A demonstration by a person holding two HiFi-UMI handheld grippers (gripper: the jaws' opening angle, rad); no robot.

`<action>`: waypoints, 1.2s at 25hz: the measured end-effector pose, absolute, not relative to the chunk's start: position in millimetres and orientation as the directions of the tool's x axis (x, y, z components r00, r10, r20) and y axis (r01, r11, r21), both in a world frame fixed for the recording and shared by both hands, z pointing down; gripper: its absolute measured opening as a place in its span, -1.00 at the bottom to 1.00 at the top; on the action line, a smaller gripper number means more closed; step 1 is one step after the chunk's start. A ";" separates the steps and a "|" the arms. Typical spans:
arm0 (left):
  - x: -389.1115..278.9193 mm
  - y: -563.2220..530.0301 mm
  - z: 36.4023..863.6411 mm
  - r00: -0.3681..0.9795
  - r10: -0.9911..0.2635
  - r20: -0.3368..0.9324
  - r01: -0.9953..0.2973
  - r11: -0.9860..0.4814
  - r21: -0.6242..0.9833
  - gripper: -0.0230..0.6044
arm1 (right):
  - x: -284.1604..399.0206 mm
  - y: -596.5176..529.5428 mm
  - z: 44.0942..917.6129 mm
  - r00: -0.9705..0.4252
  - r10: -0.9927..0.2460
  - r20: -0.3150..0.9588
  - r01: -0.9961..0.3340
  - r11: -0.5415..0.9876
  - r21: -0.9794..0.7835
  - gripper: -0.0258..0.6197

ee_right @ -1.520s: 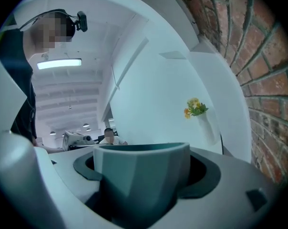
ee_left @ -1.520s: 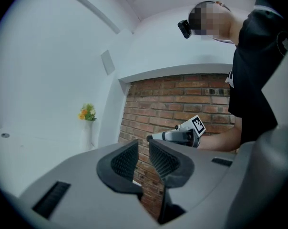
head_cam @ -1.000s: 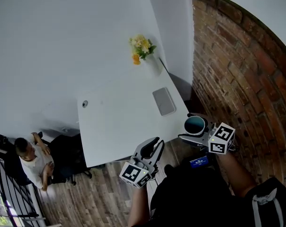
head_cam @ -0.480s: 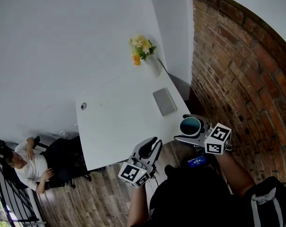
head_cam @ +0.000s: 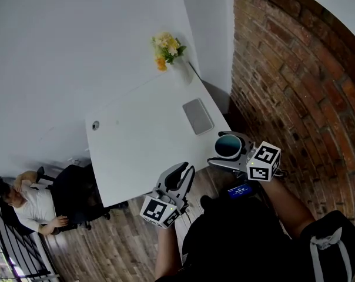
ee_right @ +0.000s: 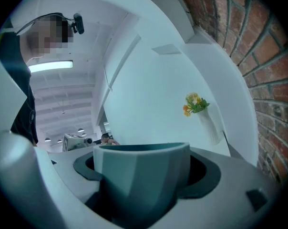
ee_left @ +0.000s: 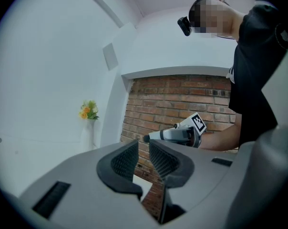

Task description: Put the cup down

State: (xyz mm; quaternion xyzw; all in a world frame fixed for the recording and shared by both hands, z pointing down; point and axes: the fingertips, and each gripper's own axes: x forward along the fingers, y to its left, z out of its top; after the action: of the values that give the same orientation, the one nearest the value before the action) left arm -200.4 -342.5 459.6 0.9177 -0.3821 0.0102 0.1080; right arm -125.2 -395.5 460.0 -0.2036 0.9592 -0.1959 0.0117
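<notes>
One teal cup [ee_right: 140,173] clamped in the right claw [head_cam: 226,148], hovering at the tabletop's [head_cam: 139,148] near-right corner. Released here, it could topple off the edge. Left claw [head_cam: 180,173] slightly parted, empty.

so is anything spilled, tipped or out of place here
Nothing stands out. The cup sits upright in the right hand-held gripper by the table's corner, with no spill visible. The vase of flowers stands upright at the far corner and the grey pad lies flat. The left hand-held gripper is empty.
</notes>
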 end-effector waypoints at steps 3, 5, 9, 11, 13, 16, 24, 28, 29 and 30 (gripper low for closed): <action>-199.3 -340.0 463.3 0.707 -0.697 0.118 -0.705 -0.683 0.192 -0.68 | -126.6 -401.3 488.5 -0.922 -0.376 0.097 -0.378 0.813 -0.444 0.45; -198.6 -338.4 466.7 0.708 -0.692 0.139 -0.705 -0.683 0.189 -0.68 | -127.1 -409.6 509.9 -0.924 -0.364 0.117 -0.371 0.778 -0.507 0.45; -197.9 -342.6 474.2 0.709 -0.682 0.177 -0.705 -0.686 0.181 -0.68 | -132.0 -440.6 549.4 -0.916 -0.369 0.156 -0.389 0.726 -0.568 0.45; -197.2 -346.9 474.9 0.710 -0.680 0.186 -0.705 -0.687 0.177 -0.68 | -139.3 -460.4 566.8 -0.911 -0.371 0.182 -0.406 0.722 -0.560 0.45; -196.1 -349.4 475.0 0.708 -0.679 0.194 -0.706 -0.684 0.181 -0.68 | -148.3 -482.7 580.8 -0.904 -0.378 0.201 -0.423 0.722 -0.547 0.45; -195.2 -355.1 472.8 0.698 -0.690 0.192 -0.716 -0.670 0.194 -0.68 | -164.7 -524.2 596.3 -0.890 -0.398 0.221 -0.453 0.728 -0.515 0.45; -198.4 -365.7 465.7 0.695 -0.686 0.217 -0.719 -0.667 0.193 -0.68 | -205.2 -607.2 616.4 -0.872 -0.419 0.255 -0.490 0.763 -0.423 0.45; -206.7 -372.4 465.5 0.682 -0.700 0.211 -0.731 -0.651 0.202 -0.68 | -217.3 -622.1 619.2 -0.872 -0.428 0.236 -0.488 0.787 -0.377 0.45; -209.3 -373.8 466.4 0.674 -0.709 0.206 -0.738 -0.641 0.210 -0.68 | -218.6 -625.1 618.4 -0.871 -0.437 0.225 -0.491 0.792 -0.363 0.45; -212.5 -374.7 467.9 0.662 -0.722 0.203 -0.749 -0.625 0.220 -0.68 | -219.7 -626.7 618.6 -0.869 -0.445 0.216 -0.494 0.796 -0.349 0.45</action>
State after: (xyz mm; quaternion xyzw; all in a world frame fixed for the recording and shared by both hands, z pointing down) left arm -212.5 -374.7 467.9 0.9001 -0.4084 0.0476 0.1438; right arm -219.7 -626.7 618.6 -0.2481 0.9457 -0.2007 -0.0615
